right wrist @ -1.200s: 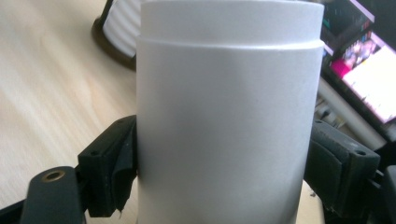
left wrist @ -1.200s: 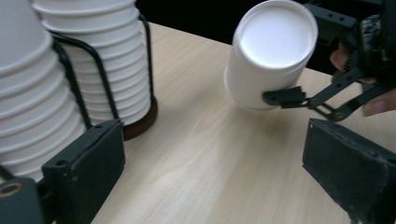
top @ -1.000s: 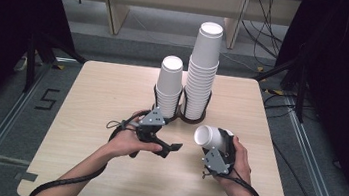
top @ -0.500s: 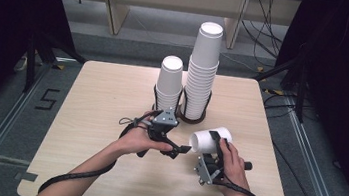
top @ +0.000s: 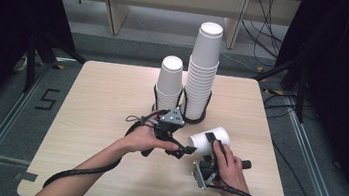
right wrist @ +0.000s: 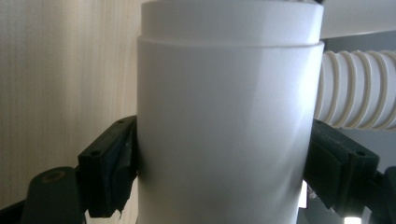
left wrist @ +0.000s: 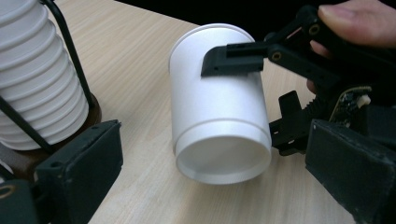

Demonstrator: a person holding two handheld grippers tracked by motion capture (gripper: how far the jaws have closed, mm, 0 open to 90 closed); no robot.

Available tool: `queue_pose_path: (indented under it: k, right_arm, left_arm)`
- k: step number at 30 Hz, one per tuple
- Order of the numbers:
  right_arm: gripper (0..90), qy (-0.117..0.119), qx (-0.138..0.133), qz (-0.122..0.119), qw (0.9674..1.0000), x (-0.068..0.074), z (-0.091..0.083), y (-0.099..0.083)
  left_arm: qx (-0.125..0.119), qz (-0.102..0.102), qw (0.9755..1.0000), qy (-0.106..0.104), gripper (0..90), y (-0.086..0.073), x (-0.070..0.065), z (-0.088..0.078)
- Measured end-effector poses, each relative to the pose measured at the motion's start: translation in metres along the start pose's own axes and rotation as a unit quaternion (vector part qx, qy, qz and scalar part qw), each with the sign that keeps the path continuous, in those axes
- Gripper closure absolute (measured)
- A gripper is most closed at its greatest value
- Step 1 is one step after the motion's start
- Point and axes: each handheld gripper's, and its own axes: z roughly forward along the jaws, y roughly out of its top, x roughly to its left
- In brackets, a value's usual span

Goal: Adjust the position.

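A white paper cup (top: 211, 139) lies tilted on its side just above the table, with my right gripper (top: 215, 144) shut across its wall. In the right gripper view the cup (right wrist: 229, 116) is pressed from both sides by the jaws of the right gripper (right wrist: 224, 172). My left gripper (top: 182, 151) is open beside the cup's lower end. In the left gripper view the cup's recessed base (left wrist: 223, 158) faces the camera, between the wide-apart jaws of the left gripper (left wrist: 217, 156) without touching them. The right gripper (left wrist: 261, 93) clamps the cup there from the right.
A short stack of white cups (top: 170, 83) and a tall stack (top: 203, 71) stand in black wire holders on brown bases at the table's far middle. The tall stack's ribs (left wrist: 37, 84) are close on the left gripper's left. The wooden table (top: 90, 113) has free room left and front.
The right gripper has tipped the cup from upright-tilted onto its side and lowered it. The left gripper has moved right, bringing its open jaws up to the cup's base.
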Motion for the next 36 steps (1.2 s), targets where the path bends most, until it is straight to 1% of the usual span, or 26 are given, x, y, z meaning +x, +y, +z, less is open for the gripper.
queue_pose_path:
  k: [2,3,5,6,8,9,10,11,13,14,15,16,18,19,20,23,24,25,26,28,29,30,31,32,34,36]
  right_arm:
    - [19.1,0.0,0.001,-0.008,1.0,0.001,0.0,0.001]
    - [19.2,-0.002,0.0,-0.032,0.9995,0.002,-0.001,0.003]
    - [19.2,-0.005,0.004,-0.035,0.9994,0.004,-0.002,0.004]
    - [19.1,-0.013,0.001,-0.04,0.9991,0.005,-0.001,0.005]
    - [19.2,-0.016,0.002,-0.049,0.9987,0.006,-0.001,0.005]
    - [19.2,-0.015,0.002,-0.051,0.9986,0.006,-0.001,0.005]
    - [19.2,-0.012,-0.012,-0.052,0.9985,0.007,0.002,0.005]
    - [19.2,-0.006,-0.003,-0.059,0.9982,0.007,0.0,0.005]
    - [19.2,-0.013,0.003,-0.058,0.9983,0.008,-0.001,0.006]
    - [19.2,-0.012,-0.007,-0.054,0.9985,0.009,0.0,0.005]
    - [19.2,-0.008,-0.013,-0.063,0.9979,0.009,0.001,0.004]
    - [19.2,-0.005,-0.01,-0.057,0.9983,0.01,0.001,0.004]
    - [19.2,-0.003,-0.006,-0.062,0.998,0.009,0.0,0.005]
    - [19.2,0.017,0.023,-0.032,0.9991,0.012,-0.004,0.005]
    - [19.2,0.005,0.001,-0.068,0.9977,0.007,-0.001,0.006]
    - [19.2,0.0,-0.005,-0.067,0.9977,0.006,-0.001,0.007]
    - [19.2,-0.002,0.002,-0.05,0.9987,0.008,-0.002,0.006]
    - [19.2,-0.014,-0.009,-0.064,0.9978,0.006,-0.001,0.007]
    - [19.2,-0.017,-0.018,-0.063,0.9977,0.007,0.0,0.007]
    - [19.2,-0.02,-0.018,-0.064,0.9976,0.006,-0.001,0.008]
    - [19.2,-0.015,-0.006,-0.072,0.9973,0.005,-0.002,0.009]
    - [19.2,-0.006,0.004,-0.058,0.9983,0.007,-0.003,0.009]
    - [19.2,-0.015,-0.01,-0.074,0.9971,0.004,-0.002,0.009]
    - [19.2,-0.014,-0.011,-0.067,0.9976,0.005,-0.002,0.009]
    - [19.2,-0.019,-0.007,-0.068,0.9975,0.006,-0.002,0.009]
    - [19.2,-0.007,-0.007,-0.07,0.9975,0.006,-0.002,0.01]
  left_arm:
    - [0.002,-0.001,1.0,0.001,4.9,0.0,-0.001,0.001]
    - [0.01,0.002,0.9999,-0.004,5.3,0.001,-0.001,0.005]
    - [0.017,0.004,0.9998,-0.007,5.9,0.002,-0.001,0.009]
    - [0.021,0.003,0.9997,-0.009,6.1,0.002,-0.002,0.011]
    - [0.032,0.007,0.9994,-0.007,6.2,0.002,-0.002,0.015]
    - [0.038,0.006,0.9992,-0.009,6.2,0.002,-0.002,0.018]
    - [0.042,0.006,0.9991,-0.009,6.2,0.002,-0.002,0.02]
    - [0.044,0.003,0.999,-0.01,6.2,0.002,-0.002,0.022]
    - [0.048,0.002,0.9988,-0.01,6.4,0.002,-0.002,0.025]
    - [0.051,0.004,0.9986,-0.01,6.6,0.001,-0.002,0.027]
    - [0.053,0.004,0.9985,-0.011,6.8,0.001,-0.003,0.029]
    - [0.056,0.004,0.9984,-0.011,7.2,0.001,-0.004,0.031]
    - [0.058,0.008,0.9982,-0.013,7.5,0.001,-0.004,0.033]
    - [0.059,0.008,0.9982,-0.012,8.0,0.001,-0.005,0.034]
    - [0.06,0.008,0.9981,-0.012,8.4,0.001,-0.005,0.035]
    - [0.06,0.012,0.998,-0.016,9.8,0.001,-0.005,0.038]
    - [0.062,0.014,0.9979,-0.013,10.1,0.001,-0.006,0.039]
    - [0.063,0.015,0.9979,-0.012,10.6,0.001,-0.006,0.039]
    - [0.065,0.017,0.9977,-0.012,11.4,0.001,-0.006,0.04]
    - [0.066,0.017,0.9976,-0.011,12.8,0.0,-0.006,0.042]
    - [0.07,0.019,0.9973,-0.009,13.6,-0.001,-0.006,0.043]
    - [0.074,0.021,0.997,-0.009,14.2,-0.001,-0.005,0.043]
    - [0.076,0.022,0.9969,-0.01,14.3,-0.002,-0.005,0.044]
    - [0.077,0.02,0.9968,-0.01,14.5,-0.002,-0.005,0.045]
    - [0.078,0.019,0.9967,-0.011,14.7,-0.003,-0.005,0.046]
    - [0.08,0.021,0.9965,-0.012,14.9,-0.003,-0.006,0.047]
